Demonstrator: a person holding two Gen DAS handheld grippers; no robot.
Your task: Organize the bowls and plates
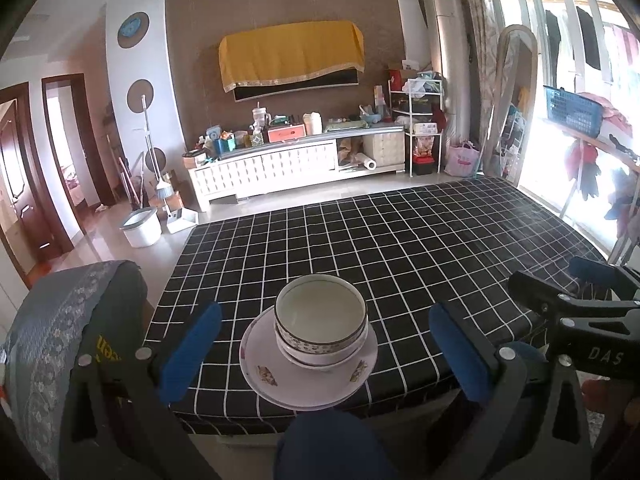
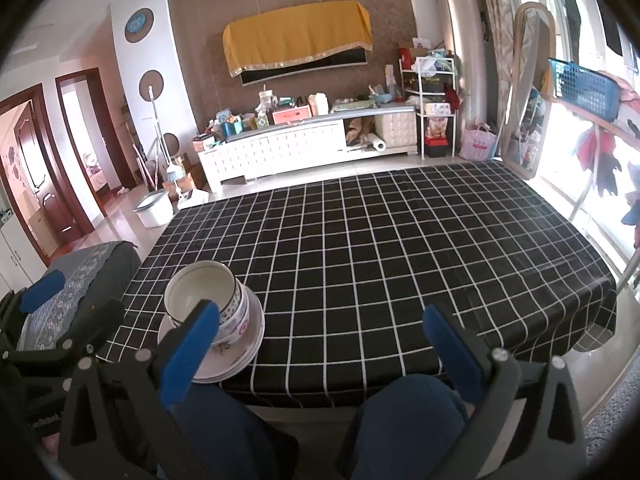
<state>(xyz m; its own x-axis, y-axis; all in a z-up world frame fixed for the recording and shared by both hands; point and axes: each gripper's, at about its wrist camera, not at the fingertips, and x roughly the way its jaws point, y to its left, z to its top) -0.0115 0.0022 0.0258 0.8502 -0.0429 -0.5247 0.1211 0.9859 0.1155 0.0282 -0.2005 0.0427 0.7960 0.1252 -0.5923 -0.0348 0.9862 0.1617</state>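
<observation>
Left wrist: stacked bowls [image 1: 320,316] on plate [image 1: 308,380] (overhanging table edge [image 1: 400,396]).

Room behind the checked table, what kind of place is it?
Most likely a home living room: a low white TV cabinet cluttered with household items, a wall screen under a yellow cloth, and laundry hanging by the bright window.

A glossy, smooth white ceramic-looking plate [image 1: 308,376] carries glazed white bowls with patterned bands [image 1: 320,316]. The tabletop's black cloth with a white grid [image 1: 400,240] looks smooth with a slight sheen. Blue matt pads cover the black plastic fingers [image 1: 192,348].
</observation>
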